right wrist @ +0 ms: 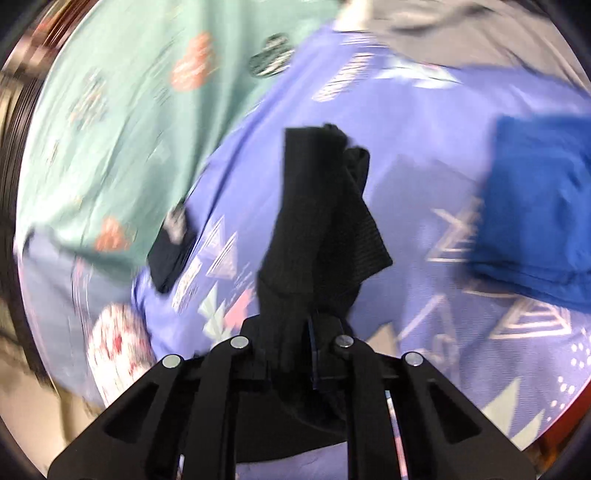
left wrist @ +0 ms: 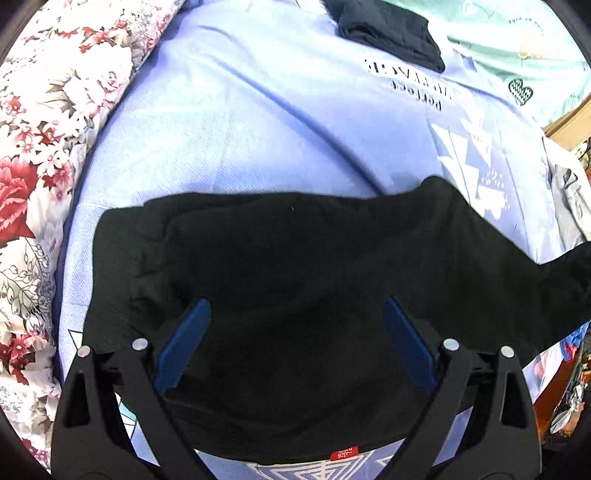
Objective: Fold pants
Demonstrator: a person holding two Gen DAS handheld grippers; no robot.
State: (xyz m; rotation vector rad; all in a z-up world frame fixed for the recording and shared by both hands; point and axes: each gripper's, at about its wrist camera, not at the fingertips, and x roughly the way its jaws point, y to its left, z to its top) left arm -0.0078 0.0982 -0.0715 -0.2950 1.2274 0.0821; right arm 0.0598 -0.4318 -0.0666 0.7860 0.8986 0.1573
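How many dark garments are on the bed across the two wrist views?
2. The black pants lie under the open left gripper, one end pinched in the shut right gripper. A folded dark garment lies at the bed's far end. Others may be out of view.

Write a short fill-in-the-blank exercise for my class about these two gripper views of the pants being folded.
1. The pants being folded are ____ in colour.
2. The left gripper has its blue fingers spread ____ above the pants.
3. The right gripper is shut on a bunch of ____ cloth.
4. The folded cloth at the right of the right view is ____.

Missing words: black; open; black; blue
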